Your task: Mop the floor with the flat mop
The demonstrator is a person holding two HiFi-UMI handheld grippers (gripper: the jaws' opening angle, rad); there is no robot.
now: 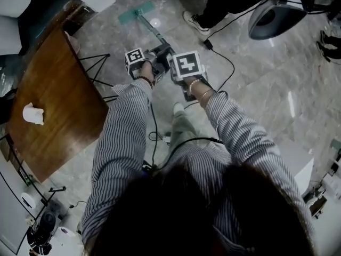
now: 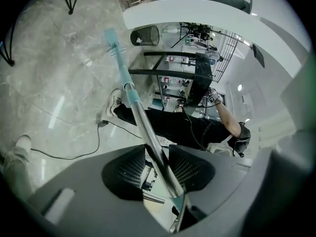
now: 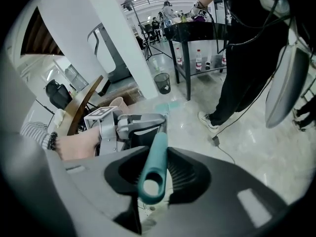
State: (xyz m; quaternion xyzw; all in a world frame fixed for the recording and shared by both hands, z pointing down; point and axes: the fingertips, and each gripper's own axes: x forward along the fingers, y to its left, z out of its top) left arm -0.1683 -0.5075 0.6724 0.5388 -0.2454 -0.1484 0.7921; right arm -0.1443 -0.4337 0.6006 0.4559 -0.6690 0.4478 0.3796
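Left gripper [image 2: 157,169]: jaws clamped on the mop's metal pole [image 2: 144,125], which runs out between the pads toward 11 o'clock in that view. 
Right gripper [image 3: 155,172]: jaws closed on the teal grip [image 3: 154,164] at the pole's top end, with its hanging loop facing the camera.

Head view: both grippers sit side by side at 12 o'clock from the body. The left one holds lower on the pole, the right one just behind it.

Long axis: the pole slopes down and away from the grippers toward 11 o'clock. It ends at the mop head [image 1: 136,12], which appears to lie flat on the floor [image 1: 256,89], long side across the pole.

Step, as judged: mopping stroke in hand, head at far reach.

The next move calls for a pull or sideways sweep with both clamps firm and the head flat.

Watch the table [image 1: 53,100] at 9 o'clock, the shoe [image 1: 194,20] at 12 and the cable [image 1: 226,63] at 1.
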